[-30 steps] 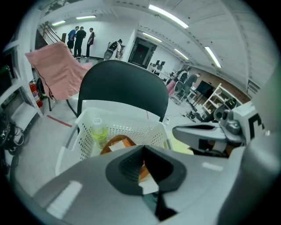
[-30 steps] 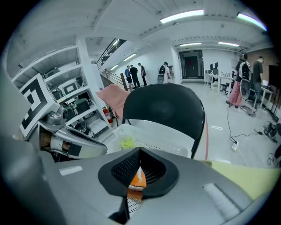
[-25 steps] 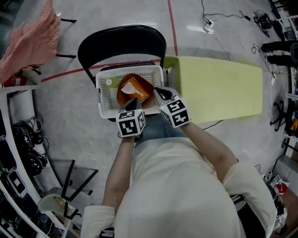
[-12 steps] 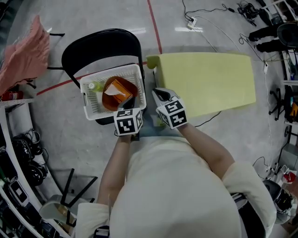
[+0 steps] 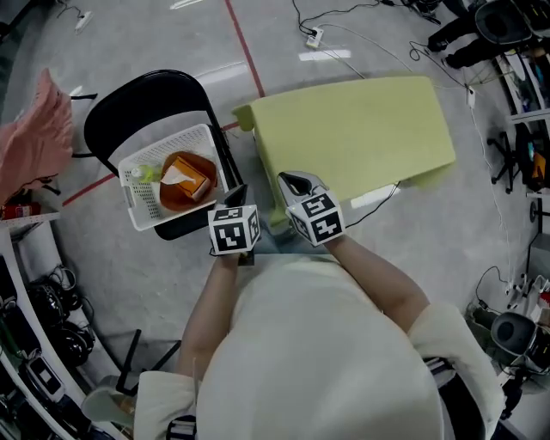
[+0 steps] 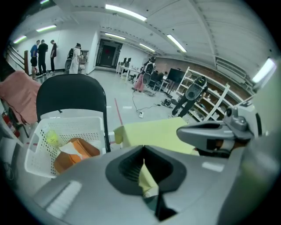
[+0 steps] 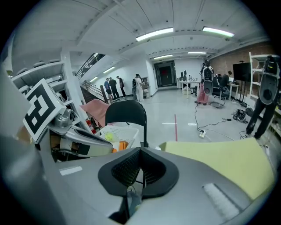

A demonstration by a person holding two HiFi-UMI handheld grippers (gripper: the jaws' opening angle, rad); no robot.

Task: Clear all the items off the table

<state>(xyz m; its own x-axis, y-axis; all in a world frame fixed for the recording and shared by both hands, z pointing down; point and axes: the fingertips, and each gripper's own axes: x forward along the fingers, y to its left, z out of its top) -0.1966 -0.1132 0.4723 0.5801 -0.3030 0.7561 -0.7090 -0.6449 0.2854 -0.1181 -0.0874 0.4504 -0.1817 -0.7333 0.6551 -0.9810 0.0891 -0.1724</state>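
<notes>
Hanging near the yellow table point(image 5: 361, 129), left tool point(image 5: 238, 192) and right tool point(image 5: 289, 180) are closed, empty.

1. A black metal folding chair point(image 5: 146, 99) stands at ten o'clock in the head view.
2. A pink crumpled cloth point(image 5: 34, 137) sits at nine o'clock, near the chair.
3. A red tape line point(image 5: 245, 47) crosses the grey floor point(image 5: 129, 34) at twelve o'clock.
4. A white power strip point(image 5: 314, 38) with black cables point(image 5: 344, 13) lies at one o'clock.
5. Standing people point(image 6: 42, 52) show far off at ten o'clock in the left gripper view.
</notes>
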